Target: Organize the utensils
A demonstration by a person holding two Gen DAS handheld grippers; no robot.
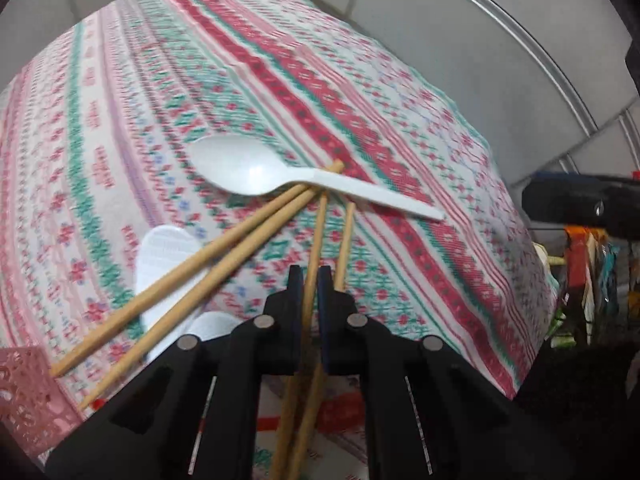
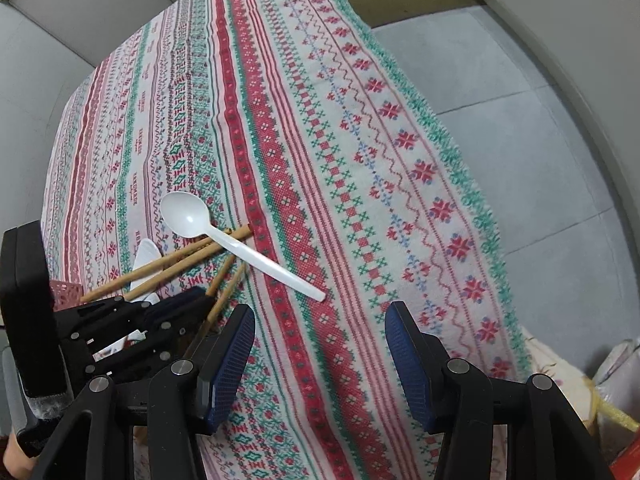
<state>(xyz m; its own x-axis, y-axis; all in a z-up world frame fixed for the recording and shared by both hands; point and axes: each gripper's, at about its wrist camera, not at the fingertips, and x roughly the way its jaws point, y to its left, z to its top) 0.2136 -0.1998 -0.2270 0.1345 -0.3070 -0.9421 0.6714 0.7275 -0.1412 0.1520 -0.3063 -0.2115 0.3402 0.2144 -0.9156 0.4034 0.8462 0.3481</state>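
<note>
My left gripper (image 1: pixel 309 276) is shut on a wooden chopstick (image 1: pixel 316 236); a second chopstick (image 1: pixel 346 236) lies just right of it. Two more chopsticks (image 1: pixel 192 276) lie crossed to the left, their tips under a white plastic spoon (image 1: pixel 256 172). Another white spoon (image 1: pixel 164 264) lies beneath those two chopsticks. My right gripper (image 2: pixel 320 320) is open and empty above the tablecloth, right of the pile. In the right wrist view I see the left gripper (image 2: pixel 192 300), the white spoon (image 2: pixel 188 216) and the chopsticks (image 2: pixel 180 260).
A patterned red, green and white tablecloth (image 2: pixel 360 160) covers the table. A pink perforated basket (image 1: pixel 24 396) sits at the near left, also in the right wrist view (image 2: pixel 66 292). Grey floor (image 2: pixel 540 160) lies beyond the table's right edge. Bags and clutter (image 1: pixel 588 272) are on the right.
</note>
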